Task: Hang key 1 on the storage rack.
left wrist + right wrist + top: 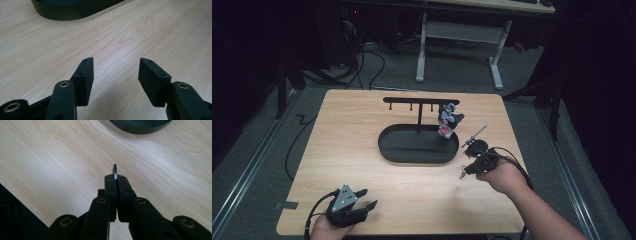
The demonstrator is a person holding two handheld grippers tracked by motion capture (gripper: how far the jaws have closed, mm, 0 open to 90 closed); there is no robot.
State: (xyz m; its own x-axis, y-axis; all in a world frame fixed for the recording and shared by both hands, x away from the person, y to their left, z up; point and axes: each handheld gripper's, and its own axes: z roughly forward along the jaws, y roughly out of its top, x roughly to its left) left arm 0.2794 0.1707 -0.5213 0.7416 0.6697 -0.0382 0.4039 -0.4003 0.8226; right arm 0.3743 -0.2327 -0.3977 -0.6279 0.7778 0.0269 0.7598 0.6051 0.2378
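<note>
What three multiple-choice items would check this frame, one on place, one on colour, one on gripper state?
1. Where does the colourful keychain figure hang?
A. at the right end of the rack's bar
B. at its left end
C. flat on the table

2. What colour is the oval tray?
A. white
B. black
C. red

3. How does the left gripper stand?
A. shut on a ring
B. shut on nothing
C. open

Key: 1 A, it dangles under the bar's right end; 2 B, its rim is black in the high view; 3 C, bare table shows between its jaws.
</note>
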